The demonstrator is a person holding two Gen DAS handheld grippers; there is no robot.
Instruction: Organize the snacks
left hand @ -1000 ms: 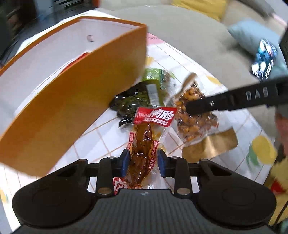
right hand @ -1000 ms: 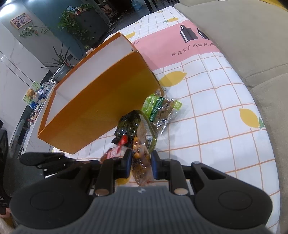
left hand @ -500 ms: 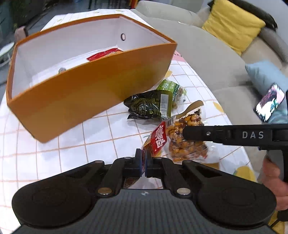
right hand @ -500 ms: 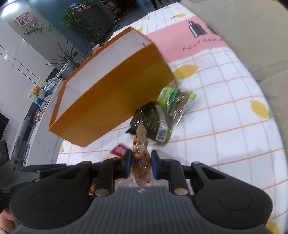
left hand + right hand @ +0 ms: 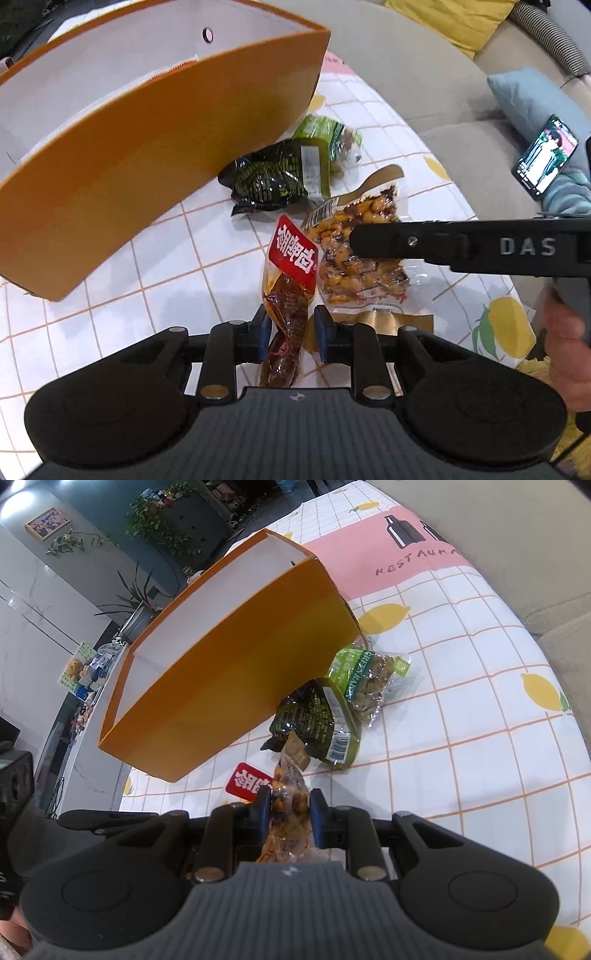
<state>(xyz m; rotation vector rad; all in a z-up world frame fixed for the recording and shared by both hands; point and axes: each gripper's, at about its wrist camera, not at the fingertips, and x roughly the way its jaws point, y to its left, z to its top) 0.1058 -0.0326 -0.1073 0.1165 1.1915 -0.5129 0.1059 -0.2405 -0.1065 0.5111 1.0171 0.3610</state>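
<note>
The orange box [image 5: 155,122] stands open-topped on the tablecloth [image 5: 480,720], ahead and to the left of both grippers, with two green packets [image 5: 332,716] lying against its near wall. The left gripper [image 5: 291,338] sits nearer the box, its jaws narrowed on the red-labelled meat packet [image 5: 290,291], whose long axis runs forward along the fingers. The right gripper [image 5: 290,814] has its jaws closed on the clear nut packet [image 5: 288,812], which likewise points toward the box.
</note>
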